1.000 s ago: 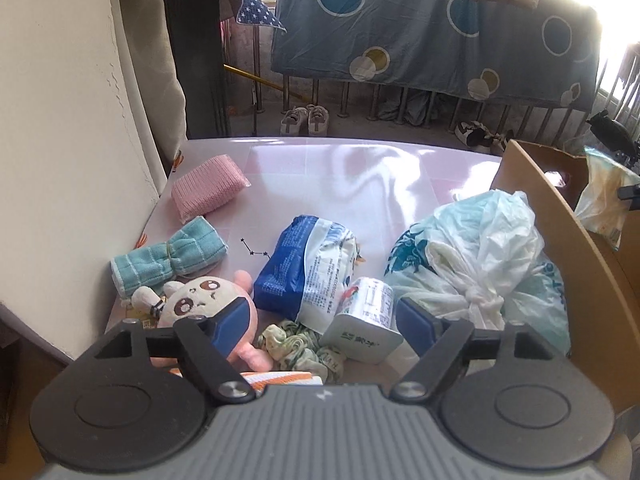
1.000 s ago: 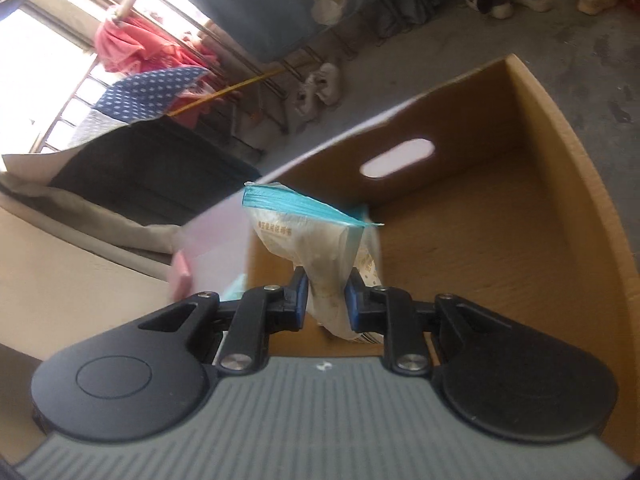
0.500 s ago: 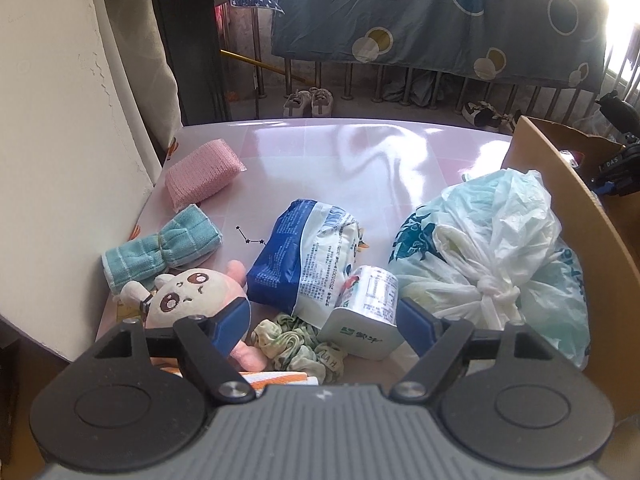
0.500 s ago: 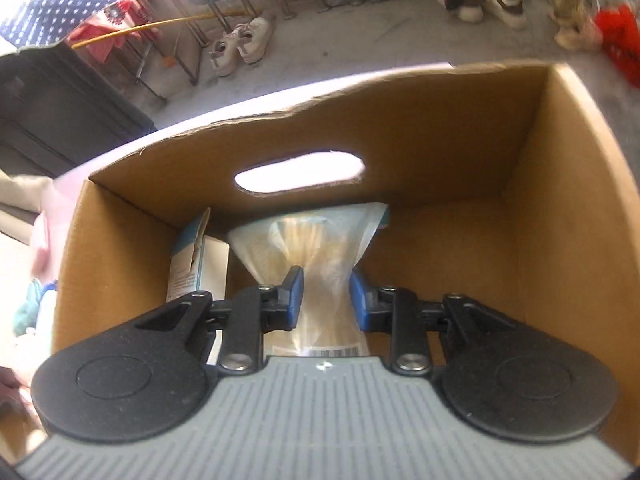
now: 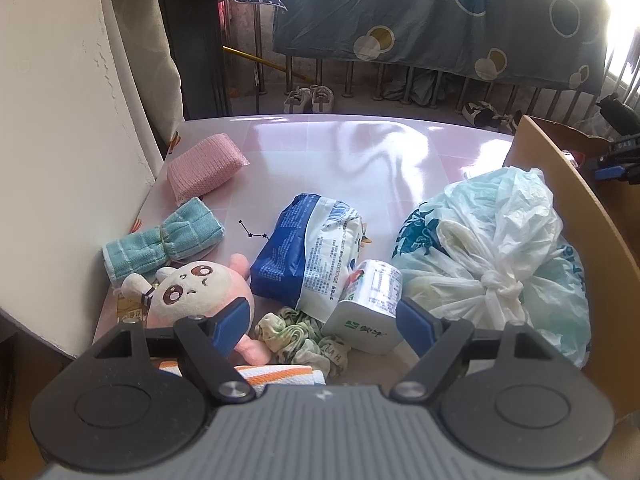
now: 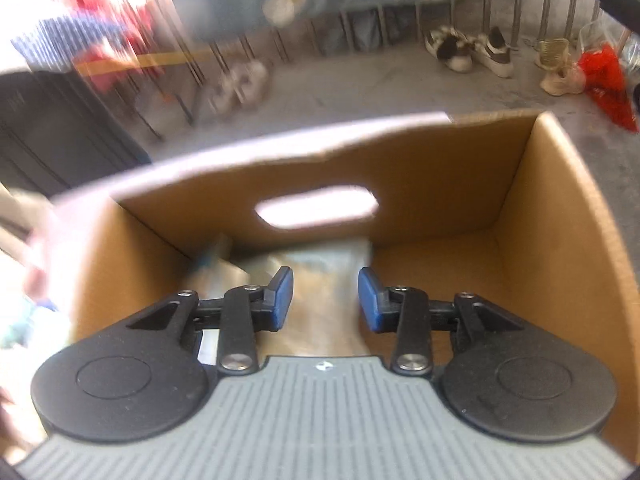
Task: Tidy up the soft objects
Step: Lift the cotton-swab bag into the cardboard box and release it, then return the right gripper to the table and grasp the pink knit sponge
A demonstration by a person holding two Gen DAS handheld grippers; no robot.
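Observation:
My left gripper (image 5: 325, 322) is open and empty, low over a clutter of soft things on the pink table (image 5: 360, 152): a pink plush doll (image 5: 192, 288), a teal towel (image 5: 164, 242), a pink cloth (image 5: 204, 168), a blue and white packet (image 5: 308, 252), a green scrunchie (image 5: 298, 330), a white tissue pack (image 5: 366, 306) and a knotted plastic bag (image 5: 492, 248). My right gripper (image 6: 325, 300) is open inside the cardboard box (image 6: 560, 240). A clear food bag (image 6: 320, 304) lies on the box floor between and below its fingers; this view is blurred.
The box wall (image 5: 576, 216) stands right of the plastic bag. A white wall (image 5: 60, 120) borders the table's left. A striped orange towel (image 5: 276, 374) lies under my left gripper. A small carton (image 6: 216, 264) lies in the box's left corner. Shoes (image 6: 468, 50) lie on the floor beyond.
My right gripper carried the clear food bag down into the box and opened, letting it go. My left gripper stayed open and drew back slightly.

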